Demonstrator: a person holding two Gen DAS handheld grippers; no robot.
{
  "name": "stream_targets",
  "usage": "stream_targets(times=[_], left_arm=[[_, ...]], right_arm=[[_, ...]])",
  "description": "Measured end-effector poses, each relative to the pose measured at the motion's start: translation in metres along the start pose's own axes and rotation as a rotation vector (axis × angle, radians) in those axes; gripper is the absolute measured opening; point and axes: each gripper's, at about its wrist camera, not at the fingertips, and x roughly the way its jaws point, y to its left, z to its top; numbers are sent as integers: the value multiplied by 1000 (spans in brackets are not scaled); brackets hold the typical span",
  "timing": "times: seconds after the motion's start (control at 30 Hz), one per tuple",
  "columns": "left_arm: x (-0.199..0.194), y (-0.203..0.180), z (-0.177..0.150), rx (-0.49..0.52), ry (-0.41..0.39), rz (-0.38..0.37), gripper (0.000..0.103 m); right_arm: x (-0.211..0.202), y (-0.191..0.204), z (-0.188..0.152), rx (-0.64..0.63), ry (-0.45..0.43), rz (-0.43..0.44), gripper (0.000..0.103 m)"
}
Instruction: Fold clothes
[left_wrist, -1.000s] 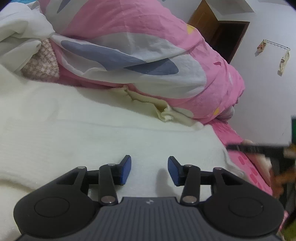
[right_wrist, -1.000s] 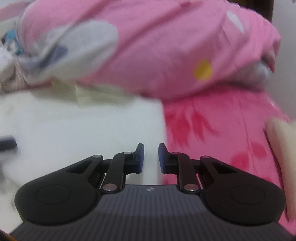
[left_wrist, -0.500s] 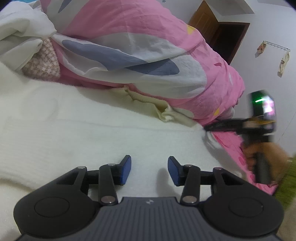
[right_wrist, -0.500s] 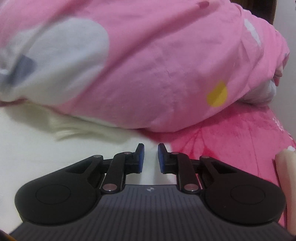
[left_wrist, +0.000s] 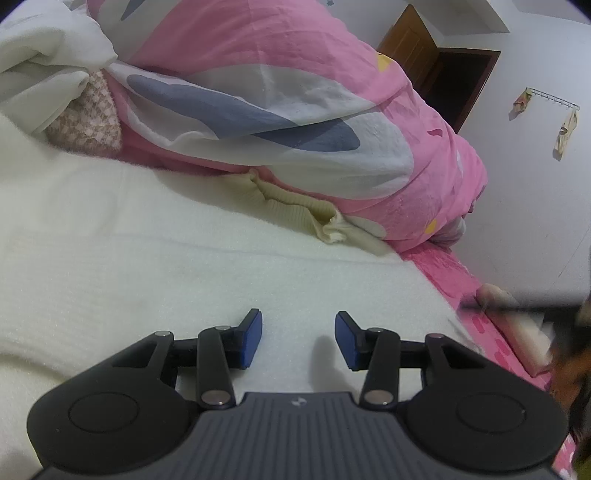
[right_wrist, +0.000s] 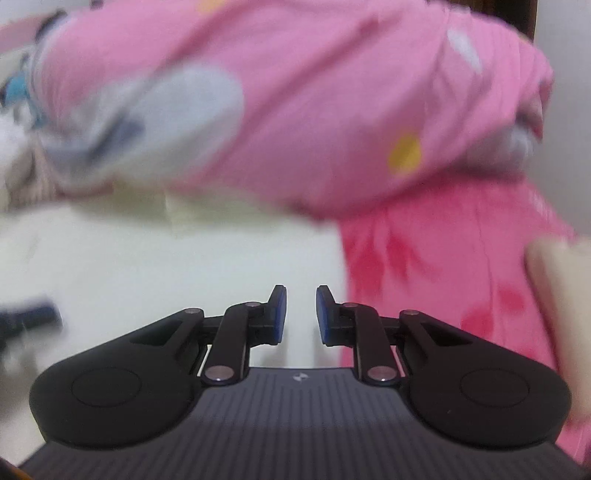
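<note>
We see white knit garment (left_wrist: 155, 258) spread flat on bed, far edge tucked under pink duvet (left_wrist: 295, 66). Cream ribbed piece (left_wrist: 295, 210) peeks out there, mostly hidden. Our right wrist view blurred; garment's right edge meets pink sheet (right_wrist: 443, 266). Left gripper (left_wrist: 298, 339) low over garment, fingers spread, nothing between; contact, we cannot tell. Right gripper (right_wrist: 299, 314) fingers narrowly parted, holding nothing, above garment edge.

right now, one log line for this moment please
left gripper: open over white sweater | right gripper: open, empty | fold: not started
</note>
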Motion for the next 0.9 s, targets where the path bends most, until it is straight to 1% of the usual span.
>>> stream_targets(times=[0.07,0.2,0.27,0.33,0.4,0.5,0.6,0.63,0.73,0.8,0.87,0.9], left_arm=[[0,0,0,1,1,0,45],[0,0,0,2,0,-9,48],[0,0,0,4,0,-8,48],[0,0,0,3,0,-8,48],[1,0,0,2,0,-9,48],[0,0,0,-2,-2,-11,48],[-3,2,1,-16,-14,-18,48],[-6,2,1,-19,-21,-17,51],[-22,-1,2,6,-30,34,56],[-36,-4,1,50,-25,113,59],[-47,0,-5,65,-19,189,60],[-51,5,-9,59,-24,197,60]], right_arm=[[29,-3,-26,-16,31,-29,17],[16,-1,-29,27,-28,-58,18],[-7,8,-30,21,-64,-51,19],[-29,17,-37,35,-118,20,19],[-32,27,-46,12,-106,59,19],[-16,43,-77,-37,-117,21,19],[-17,49,-75,-39,-121,-11,19],[-17,51,-76,-38,-124,-19,19],[-18,50,-78,-42,-131,-22,19],[-19,48,-78,-34,-136,-16,19],[-19,46,-78,-24,-143,-9,19],[-19,46,-79,-23,-147,-9,19]])
